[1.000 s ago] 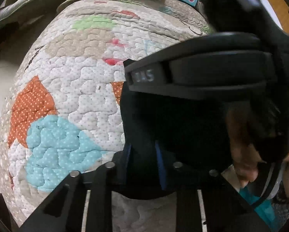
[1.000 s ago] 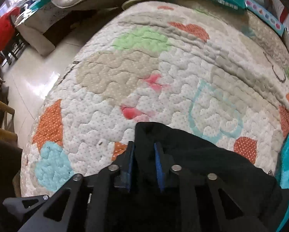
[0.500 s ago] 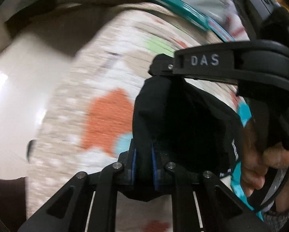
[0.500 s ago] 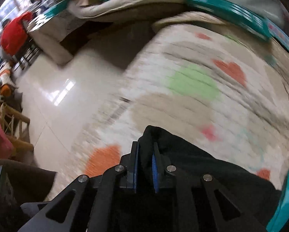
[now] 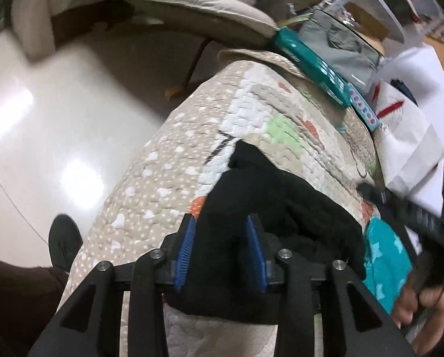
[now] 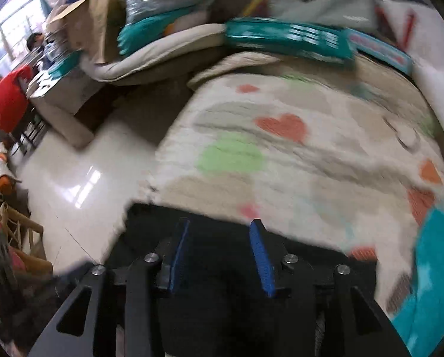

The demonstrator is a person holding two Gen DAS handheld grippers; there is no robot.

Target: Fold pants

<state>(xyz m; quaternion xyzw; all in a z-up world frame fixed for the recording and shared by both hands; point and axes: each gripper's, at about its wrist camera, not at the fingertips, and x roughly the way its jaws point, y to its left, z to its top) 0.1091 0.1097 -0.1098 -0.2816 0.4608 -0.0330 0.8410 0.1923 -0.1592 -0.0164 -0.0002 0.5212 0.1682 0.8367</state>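
Black pants (image 5: pixel 269 208) bunched on quilt (image 5: pixel 162 184); left hand-held gripper (image 5: pixel 220 250) and right hand-held gripper (image 6: pixel 222 255) spread apart, apparently releasing the fold.

Black pants (image 5: pixel 269 214) on cream quilt (image 6: pixel 326 160) with coloured hearts.

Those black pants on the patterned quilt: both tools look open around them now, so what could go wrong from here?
1. The black pants lie bunched between the left tool's spread blue pads, so closing again may pinch several layers and spoil the fold.
2. In the right wrist view the pants reach the quilt's edge beside the floor; a nudge from the right tool could slide them off.
3. Both views are blurred by motion, so aiming may be poor.
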